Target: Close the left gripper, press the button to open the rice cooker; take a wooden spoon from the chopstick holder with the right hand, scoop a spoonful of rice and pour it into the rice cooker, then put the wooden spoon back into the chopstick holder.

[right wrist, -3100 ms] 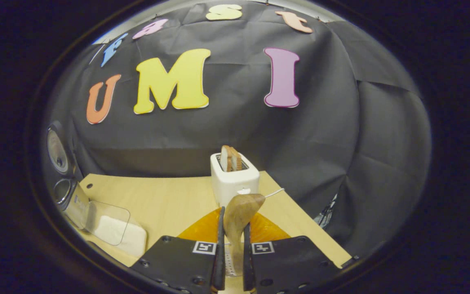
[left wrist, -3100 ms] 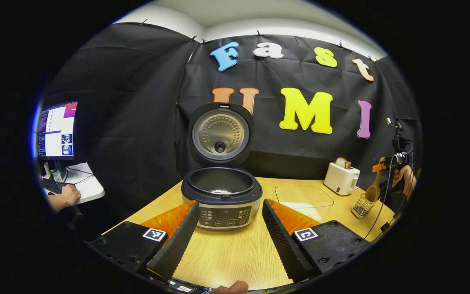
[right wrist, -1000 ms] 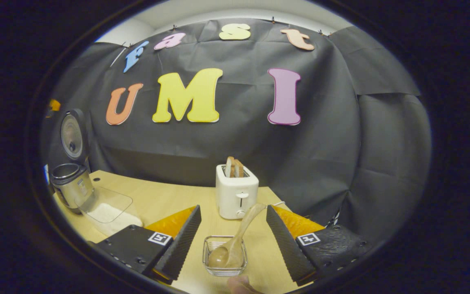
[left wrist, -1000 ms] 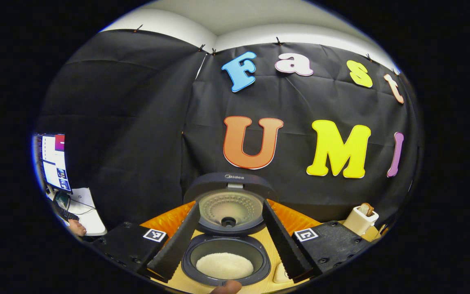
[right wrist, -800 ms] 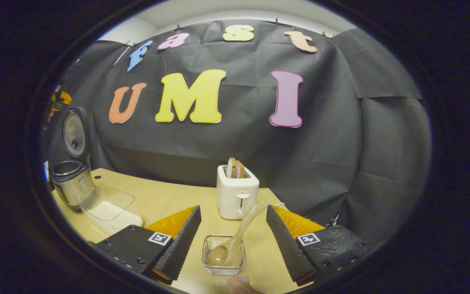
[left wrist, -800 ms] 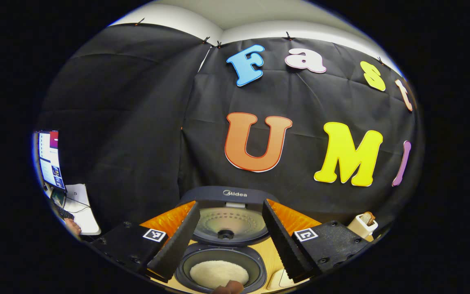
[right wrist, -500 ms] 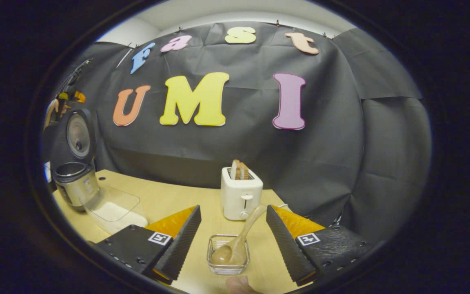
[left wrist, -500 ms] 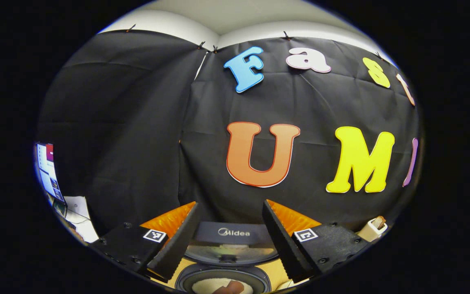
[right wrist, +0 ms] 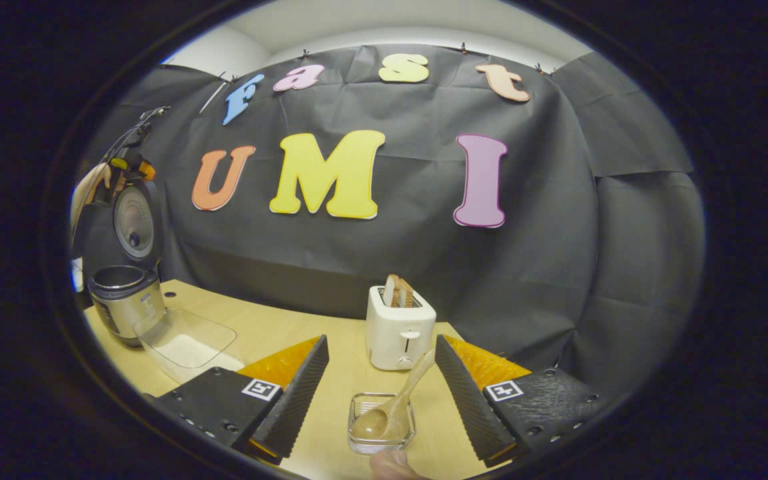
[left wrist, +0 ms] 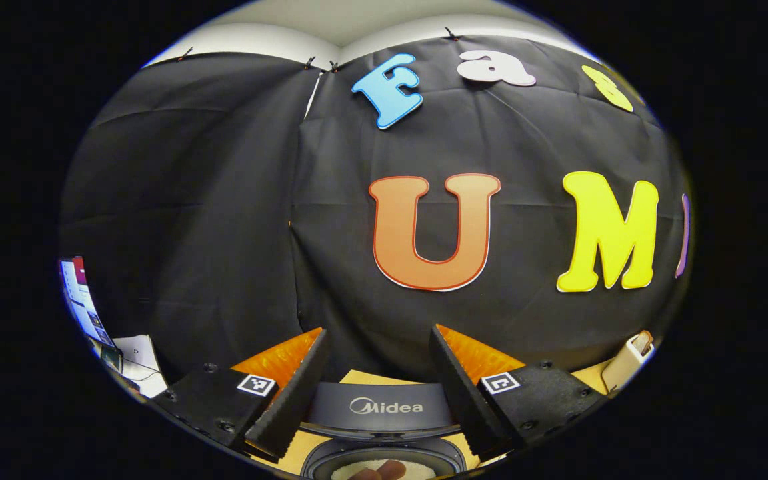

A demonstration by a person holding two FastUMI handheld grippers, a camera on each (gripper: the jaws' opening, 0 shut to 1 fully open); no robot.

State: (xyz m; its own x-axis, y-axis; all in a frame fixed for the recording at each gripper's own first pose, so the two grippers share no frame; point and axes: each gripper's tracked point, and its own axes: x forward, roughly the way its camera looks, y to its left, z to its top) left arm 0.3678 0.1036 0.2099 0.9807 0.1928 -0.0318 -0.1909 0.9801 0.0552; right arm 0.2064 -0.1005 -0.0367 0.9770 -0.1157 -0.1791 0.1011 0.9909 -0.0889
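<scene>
**Both grippers open, spoon back in its holder**

At the bottom centre of the right gripper view, the wooden spoon (right wrist: 391, 407) rests in the clear chopstick holder (right wrist: 381, 432), bowl down inside it and handle leaning up to the right. The right gripper (right wrist: 381, 390) has its fingers spread wide apart on either side of the holder, touching neither it nor the spoon. A fingertip of the person shows at the lower edge, just below the holder.

Behind the holder, a white toaster (right wrist: 399, 335) with bread in its slots stands on the wooden table (right wrist: 277, 327). At the left of that frame sits the rice cooker (right wrist: 121, 303) with its lid (right wrist: 134, 230) raised upright; a clear container of rice (right wrist: 187, 343) lies just beside it. Above the lid, in the upper left, the left gripper (right wrist: 132, 167) is held in a hand (right wrist: 87, 190).

In the left gripper view, that gripper's fingers stand wide apart at the bottom of the frame, holding nothing. Between them, the top edge of the raised lid shows, and below it the open pot with white rice inside. The toaster peeks in at the lower right, a monitor (left wrist: 81, 300) at the lower left.
</scene>
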